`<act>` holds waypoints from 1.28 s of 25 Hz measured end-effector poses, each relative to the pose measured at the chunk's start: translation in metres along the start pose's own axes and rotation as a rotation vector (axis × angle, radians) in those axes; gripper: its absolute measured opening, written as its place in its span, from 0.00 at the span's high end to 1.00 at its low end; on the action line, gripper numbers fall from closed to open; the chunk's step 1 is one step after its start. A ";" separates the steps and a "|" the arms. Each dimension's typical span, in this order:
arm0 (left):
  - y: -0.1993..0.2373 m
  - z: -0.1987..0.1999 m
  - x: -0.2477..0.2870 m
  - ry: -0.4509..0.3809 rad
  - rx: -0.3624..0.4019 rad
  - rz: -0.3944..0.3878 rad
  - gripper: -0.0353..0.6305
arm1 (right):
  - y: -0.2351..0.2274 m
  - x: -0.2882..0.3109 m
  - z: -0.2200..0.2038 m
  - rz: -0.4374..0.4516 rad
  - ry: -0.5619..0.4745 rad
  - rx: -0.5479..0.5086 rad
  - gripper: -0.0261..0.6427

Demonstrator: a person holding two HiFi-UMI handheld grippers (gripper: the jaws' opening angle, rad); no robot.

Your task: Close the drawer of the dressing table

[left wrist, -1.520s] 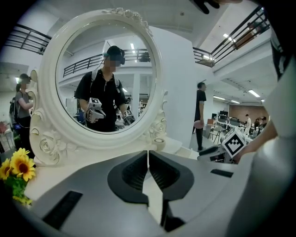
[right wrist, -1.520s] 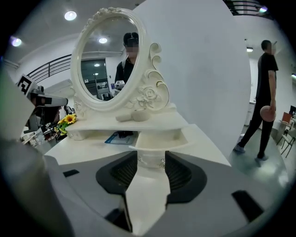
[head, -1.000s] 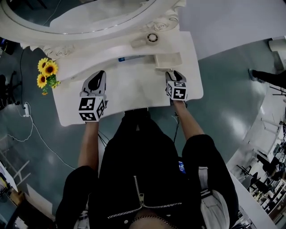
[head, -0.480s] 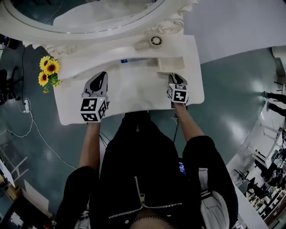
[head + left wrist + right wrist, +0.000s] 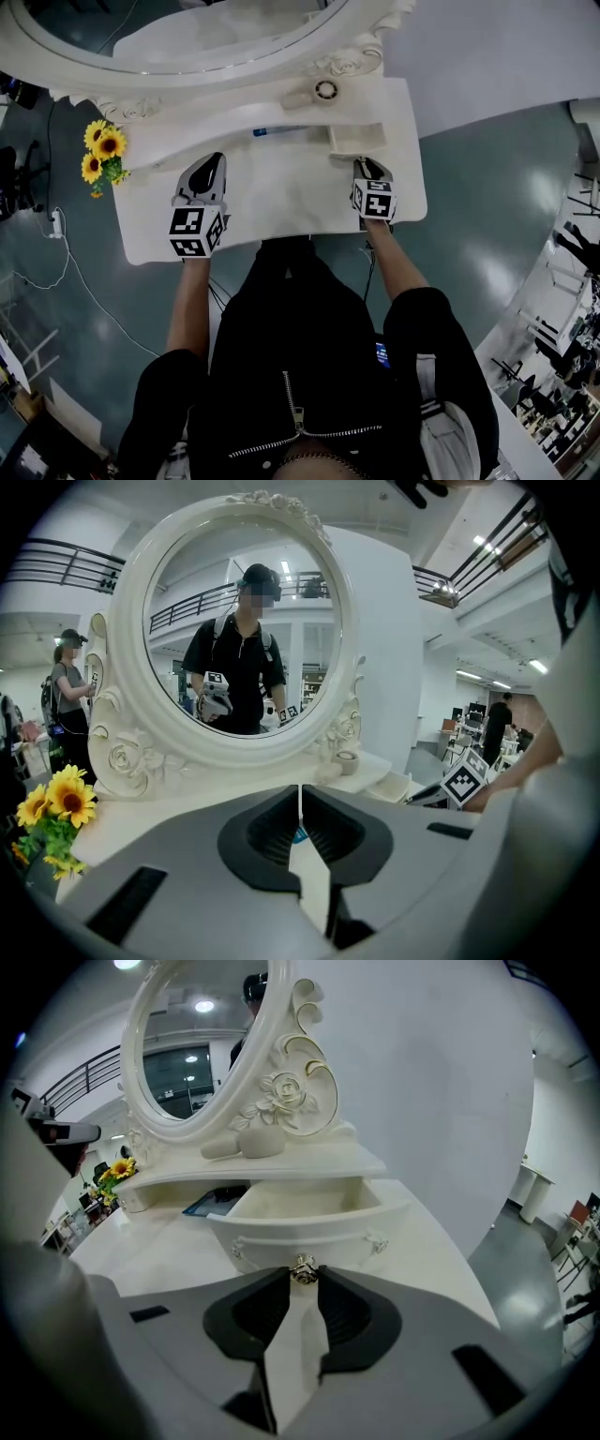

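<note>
The white dressing table (image 5: 281, 192) has a small drawer (image 5: 354, 139) standing pulled out at its right, under the shelf. In the right gripper view the drawer (image 5: 300, 1213) is open and looks empty, with a small metal knob (image 5: 302, 1271) on its front. My right gripper (image 5: 302, 1279) has its jaws closing on that knob, and both tips touch it. From the head view the right gripper (image 5: 367, 165) sits at the drawer's front. My left gripper (image 5: 210, 161) hovers over the tabletop's left half, shut and holding nothing (image 5: 300, 794).
An oval mirror (image 5: 169, 37) in a carved frame rises behind the tabletop. Sunflowers (image 5: 98, 155) stand at the table's left end. A blue flat item (image 5: 272, 131) lies under the shelf beside the drawer. A small round pot (image 5: 325, 90) sits on the shelf.
The right gripper's fingers have drawn closer together at the drawer front. Both hands keep their places over the table.
</note>
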State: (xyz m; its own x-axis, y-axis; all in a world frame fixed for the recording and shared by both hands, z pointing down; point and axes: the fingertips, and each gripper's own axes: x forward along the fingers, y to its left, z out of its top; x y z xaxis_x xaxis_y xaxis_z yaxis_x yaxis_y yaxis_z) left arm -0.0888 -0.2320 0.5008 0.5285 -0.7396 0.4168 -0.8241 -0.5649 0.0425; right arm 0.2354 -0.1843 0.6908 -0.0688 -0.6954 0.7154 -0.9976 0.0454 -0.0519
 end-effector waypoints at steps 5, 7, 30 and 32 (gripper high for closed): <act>0.000 -0.001 0.002 0.002 -0.003 0.001 0.91 | -0.001 -0.001 0.001 0.007 0.000 0.001 0.81; 0.000 -0.002 0.003 0.003 -0.003 0.001 0.91 | 0.000 0.000 0.001 0.015 0.001 0.019 0.81; 0.007 -0.004 0.001 0.019 -0.003 0.003 0.91 | 0.006 0.003 0.009 0.050 -0.070 0.348 0.82; 0.008 -0.005 0.002 0.019 -0.003 0.002 0.91 | 0.004 0.004 0.015 0.043 -0.078 0.337 0.82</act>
State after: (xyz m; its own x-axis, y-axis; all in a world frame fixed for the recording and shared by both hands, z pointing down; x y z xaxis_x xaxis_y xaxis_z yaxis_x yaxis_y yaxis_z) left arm -0.0955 -0.2360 0.5063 0.5233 -0.7334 0.4338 -0.8256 -0.5625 0.0450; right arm 0.2307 -0.1980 0.6826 -0.0978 -0.7510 0.6530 -0.9356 -0.1542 -0.3176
